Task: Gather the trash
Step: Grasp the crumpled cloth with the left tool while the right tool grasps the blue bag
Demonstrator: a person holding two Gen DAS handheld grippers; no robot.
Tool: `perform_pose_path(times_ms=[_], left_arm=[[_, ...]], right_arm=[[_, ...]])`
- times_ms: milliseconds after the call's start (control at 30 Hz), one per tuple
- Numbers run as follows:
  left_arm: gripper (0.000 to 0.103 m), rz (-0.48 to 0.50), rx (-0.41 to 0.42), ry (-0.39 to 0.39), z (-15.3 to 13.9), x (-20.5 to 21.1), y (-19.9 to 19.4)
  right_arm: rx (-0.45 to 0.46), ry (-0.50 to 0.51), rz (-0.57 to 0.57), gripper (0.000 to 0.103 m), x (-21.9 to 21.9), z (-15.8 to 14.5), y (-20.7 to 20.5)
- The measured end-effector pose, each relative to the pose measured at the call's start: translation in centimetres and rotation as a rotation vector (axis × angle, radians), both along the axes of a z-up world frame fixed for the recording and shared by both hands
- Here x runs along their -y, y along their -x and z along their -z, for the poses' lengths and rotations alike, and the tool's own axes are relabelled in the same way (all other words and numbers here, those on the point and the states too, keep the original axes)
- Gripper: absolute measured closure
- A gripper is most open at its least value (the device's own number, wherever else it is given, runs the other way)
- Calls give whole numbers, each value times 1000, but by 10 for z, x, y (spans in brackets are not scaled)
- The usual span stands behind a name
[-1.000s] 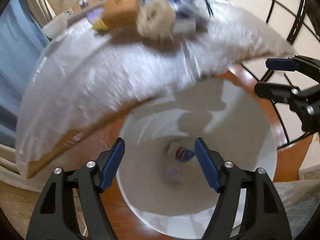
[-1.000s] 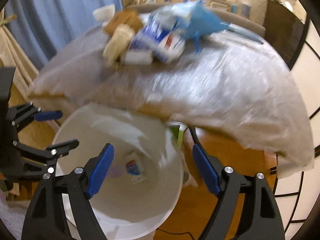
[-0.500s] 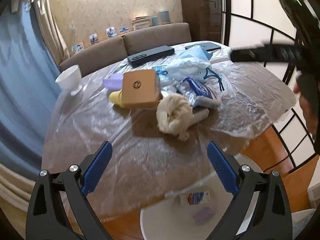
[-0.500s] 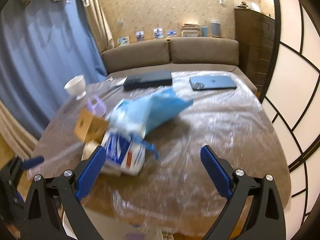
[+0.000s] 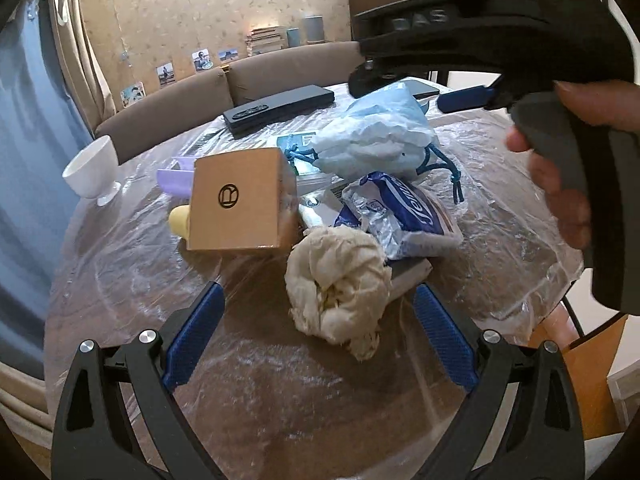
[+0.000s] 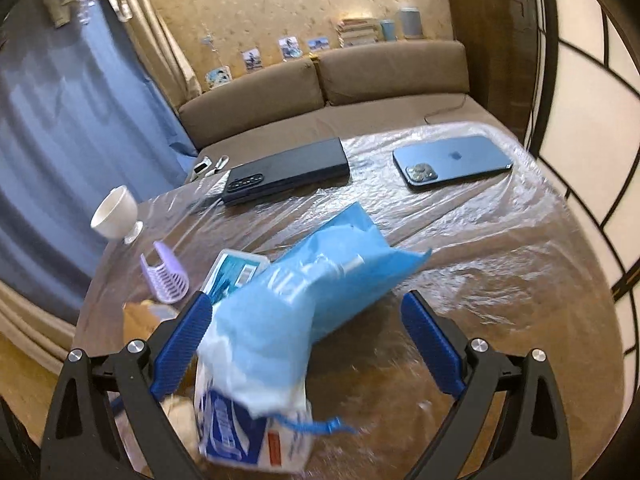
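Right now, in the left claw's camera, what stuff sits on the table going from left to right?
White cup → purple holder → cardboard box → crumpled paper wad → blue-and-white wrapper.

- We see a home living room: a brown sofa (image 6: 320, 92) along patterned wallpaper (image 6: 280, 4).
- We see photos (image 6: 290, 48), stacked books (image 6: 358, 32), blue curtains (image 6: 60, 160).
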State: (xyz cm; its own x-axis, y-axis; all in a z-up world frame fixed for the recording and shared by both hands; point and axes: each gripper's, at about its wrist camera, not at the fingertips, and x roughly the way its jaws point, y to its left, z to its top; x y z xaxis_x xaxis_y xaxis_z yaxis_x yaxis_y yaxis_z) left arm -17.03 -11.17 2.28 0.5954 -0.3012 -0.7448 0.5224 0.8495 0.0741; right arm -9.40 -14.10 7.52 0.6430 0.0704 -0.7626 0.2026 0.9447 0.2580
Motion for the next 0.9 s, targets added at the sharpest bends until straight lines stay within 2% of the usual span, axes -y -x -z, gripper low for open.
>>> perform_pose_path(times_ms=[267,433,500,533,600,733,900], left_arm=[[7,41,-34,62,2,0,-10],[17,70,-90,118,4,-3,-14],[27,74,-126,155,5,-6,-18],[28,73,-142,172,6,-8,-19],[38,73,-184,222,7,-14,-25],[43,67,-229,277,8,-19,-30],[50,79,-265,308,10,-20,-33]], right_arm=[[-88,-53,32,9,4,29,-24],[-110,-96,21,9,7,38,-24],[-110,-103,17,9,7,39,-24],[-108,-107,14,9,8,38,-23],[-102,-118,2,14,9,38,-21],[-108,-162,-8,21,11,42,-22],[-95,-199,-43,44,9,40,-21]])
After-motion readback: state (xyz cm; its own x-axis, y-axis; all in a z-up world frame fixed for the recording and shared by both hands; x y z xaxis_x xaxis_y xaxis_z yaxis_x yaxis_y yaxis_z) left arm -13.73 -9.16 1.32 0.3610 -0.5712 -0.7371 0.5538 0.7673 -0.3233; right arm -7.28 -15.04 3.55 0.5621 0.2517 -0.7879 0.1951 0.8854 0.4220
